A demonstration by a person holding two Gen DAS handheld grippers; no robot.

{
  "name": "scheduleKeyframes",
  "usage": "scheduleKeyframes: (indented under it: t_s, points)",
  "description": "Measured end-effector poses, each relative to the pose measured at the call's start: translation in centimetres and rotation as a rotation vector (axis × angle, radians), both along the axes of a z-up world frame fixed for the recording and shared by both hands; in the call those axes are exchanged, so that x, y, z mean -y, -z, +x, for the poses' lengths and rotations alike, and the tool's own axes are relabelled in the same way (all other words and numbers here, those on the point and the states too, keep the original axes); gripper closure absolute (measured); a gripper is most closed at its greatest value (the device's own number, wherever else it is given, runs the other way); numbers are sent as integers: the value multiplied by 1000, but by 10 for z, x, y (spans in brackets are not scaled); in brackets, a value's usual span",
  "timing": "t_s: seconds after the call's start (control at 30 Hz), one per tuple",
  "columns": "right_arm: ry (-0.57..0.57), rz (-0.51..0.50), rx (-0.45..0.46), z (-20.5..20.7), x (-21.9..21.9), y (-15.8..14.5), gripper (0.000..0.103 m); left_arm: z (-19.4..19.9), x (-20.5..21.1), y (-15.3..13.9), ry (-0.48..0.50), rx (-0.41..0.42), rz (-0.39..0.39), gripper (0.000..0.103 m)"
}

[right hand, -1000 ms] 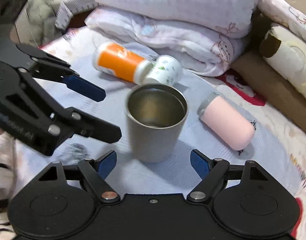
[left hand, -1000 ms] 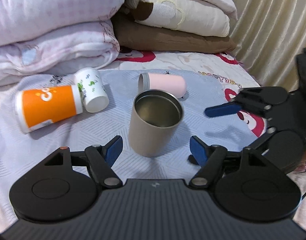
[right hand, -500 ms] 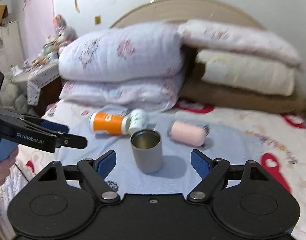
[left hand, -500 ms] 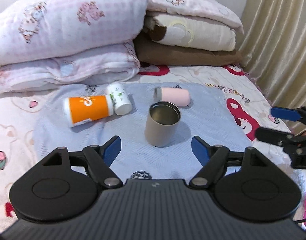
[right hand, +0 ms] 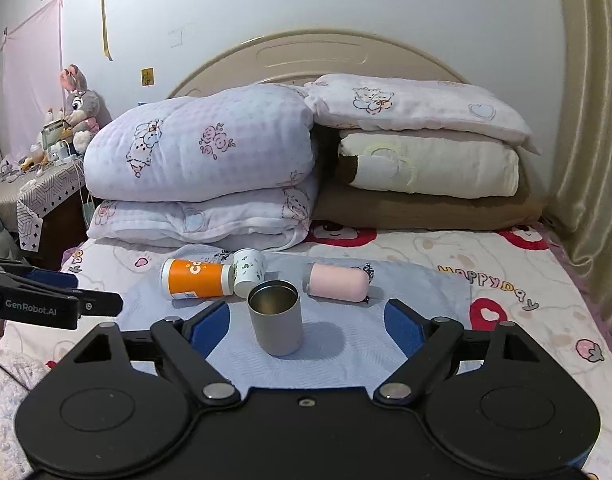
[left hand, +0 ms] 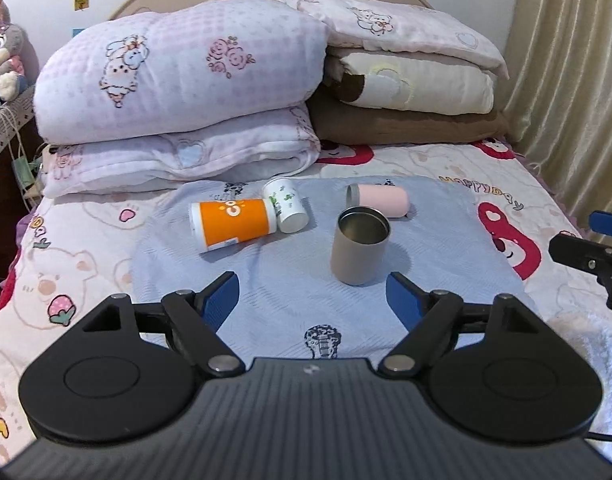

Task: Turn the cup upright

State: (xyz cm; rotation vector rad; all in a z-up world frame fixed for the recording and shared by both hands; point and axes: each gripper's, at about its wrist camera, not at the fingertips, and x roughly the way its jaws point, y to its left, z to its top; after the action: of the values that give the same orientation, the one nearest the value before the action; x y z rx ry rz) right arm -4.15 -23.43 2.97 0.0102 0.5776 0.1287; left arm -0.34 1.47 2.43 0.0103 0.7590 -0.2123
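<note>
A grey metal cup (left hand: 360, 245) stands upright on the blue cloth (left hand: 289, 304), mouth up; it also shows in the right wrist view (right hand: 276, 317). An orange cup (left hand: 233, 224), a small white patterned cup (left hand: 286, 205) and a pink cup (left hand: 380, 201) lie on their sides behind it. My left gripper (left hand: 314, 294) is open and empty, well back from the grey cup. My right gripper (right hand: 308, 322) is open and empty, also drawn back. Each gripper shows at the edge of the other's view.
Folded quilts and pillows (left hand: 177, 92) are stacked at the head of the bed. A curtain (left hand: 574, 60) hangs on the right. A side table with a plush rabbit (right hand: 79, 104) stands at the left. The bedsheet (left hand: 506, 168) surrounds the blue cloth.
Both grippers have pulled back and up from the grey cup, which stays upright on the cloth. The view now takes in the whole bed.
</note>
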Motion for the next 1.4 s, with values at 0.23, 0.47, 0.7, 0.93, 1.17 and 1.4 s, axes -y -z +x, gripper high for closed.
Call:
scheduleKeyframes:
  t_s: [0.23,0.47,0.7,0.93,1.17,1.4]
  points:
    - [121,-39,-24,-6,-7,4,1,-12,-5,0,-5,3,-1,13]
    - [175,-41,-38,-10,-8,5,1,-18,-3,5,-10,6,36,6]
    - [186,-38,-67,-11,-11,8,1,-17,-3,9,-15,-18,58,2]
    - [211,-49,-85,-10,-11,11,1,-11,-6,18,-56,-48,99,0]
    - [220,-71,-101,-10,-16,14,1,-6,-12,24,-77,-86,96,0]
    - [220,-72,-104,-9,-18,14,1,-5,-14,23,-87,-90,103,0]
